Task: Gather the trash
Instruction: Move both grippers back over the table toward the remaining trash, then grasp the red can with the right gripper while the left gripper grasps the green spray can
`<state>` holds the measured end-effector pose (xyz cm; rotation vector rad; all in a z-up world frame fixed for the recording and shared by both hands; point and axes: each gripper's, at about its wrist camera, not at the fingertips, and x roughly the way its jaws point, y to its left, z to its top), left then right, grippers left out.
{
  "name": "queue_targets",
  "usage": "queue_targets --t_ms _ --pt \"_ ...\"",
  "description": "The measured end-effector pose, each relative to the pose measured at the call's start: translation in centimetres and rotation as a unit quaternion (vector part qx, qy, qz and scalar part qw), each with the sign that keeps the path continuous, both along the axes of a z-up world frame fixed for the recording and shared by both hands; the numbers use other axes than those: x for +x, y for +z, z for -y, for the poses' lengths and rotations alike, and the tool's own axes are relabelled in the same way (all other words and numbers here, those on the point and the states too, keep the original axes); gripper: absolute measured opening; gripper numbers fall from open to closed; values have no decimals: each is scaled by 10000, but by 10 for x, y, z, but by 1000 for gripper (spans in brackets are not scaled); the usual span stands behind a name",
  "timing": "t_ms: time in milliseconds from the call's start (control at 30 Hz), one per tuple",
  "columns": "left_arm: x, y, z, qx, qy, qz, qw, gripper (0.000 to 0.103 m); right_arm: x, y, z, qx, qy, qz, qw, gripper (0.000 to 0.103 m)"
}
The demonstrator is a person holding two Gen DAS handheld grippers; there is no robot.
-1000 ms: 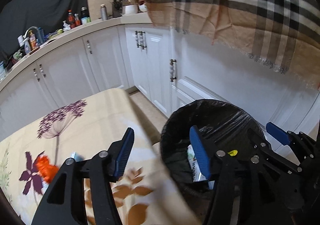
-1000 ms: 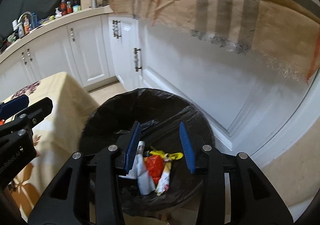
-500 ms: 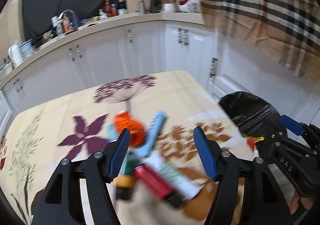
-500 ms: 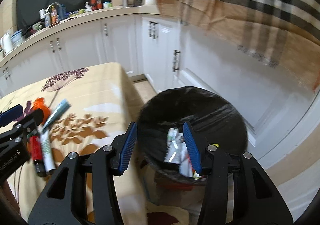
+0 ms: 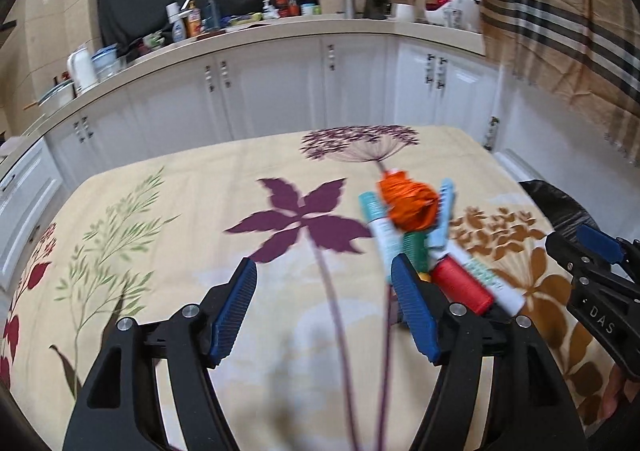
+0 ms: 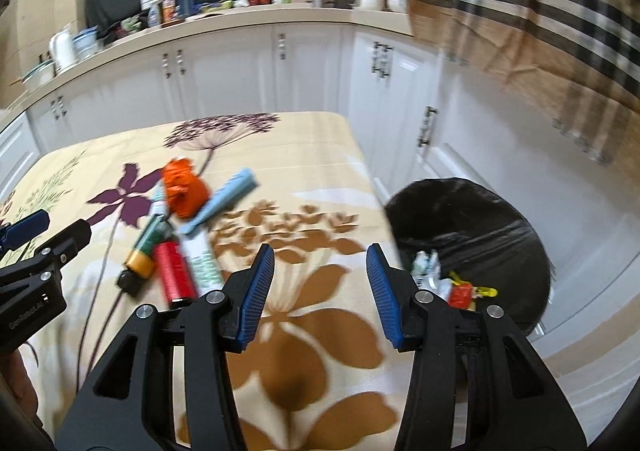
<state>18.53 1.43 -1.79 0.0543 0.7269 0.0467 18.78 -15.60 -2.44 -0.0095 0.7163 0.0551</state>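
A pile of trash lies on the floral tablecloth (image 5: 160, 259): an orange crumpled wrapper (image 5: 408, 205) (image 6: 185, 189), a light blue tube (image 6: 224, 203), a red tube (image 5: 462, 285) (image 6: 174, 273), a white-green tube (image 6: 202, 259) and a green-gold tube (image 6: 146, 247). My left gripper (image 5: 324, 293) is open and empty over the cloth, just left of the pile. My right gripper (image 6: 320, 275) is open and empty above the table's right edge, between the pile and the black-lined trash bin (image 6: 476, 235), which holds several wrappers (image 6: 460, 291).
White kitchen cabinets (image 5: 280, 91) and a cluttered counter (image 5: 240, 27) run behind the table. A plaid cloth (image 6: 540, 19) hangs at the upper right. The bin stands on the floor beside the table's right edge, close to the cabinet doors (image 6: 480, 155).
Both grippers have swung left from over the bin to the table. The trash pile has come into view in front of them. Both stay open and empty.
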Motion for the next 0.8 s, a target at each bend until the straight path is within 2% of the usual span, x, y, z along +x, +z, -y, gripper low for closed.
queue_targets --t_ms 333,667,733,800 --pt "-11 -11 -43 -50 389 -126 9992 68 -4 -2 -50 -149 580 -96 9982 47" --pt "-16 -16 -66 -133 584 -191 9980 68 -2 -10 -81 -226 1006 -286 9943 43" --pt "-16 -17 -67 -140 593 -195 9979 68 0 -15 -84 -256 1029 -367 9937 36" --pt "-16 -17 -69 -151 595 -199 9979 68 3 -19 -86 -276 1037 -462 9932 36"
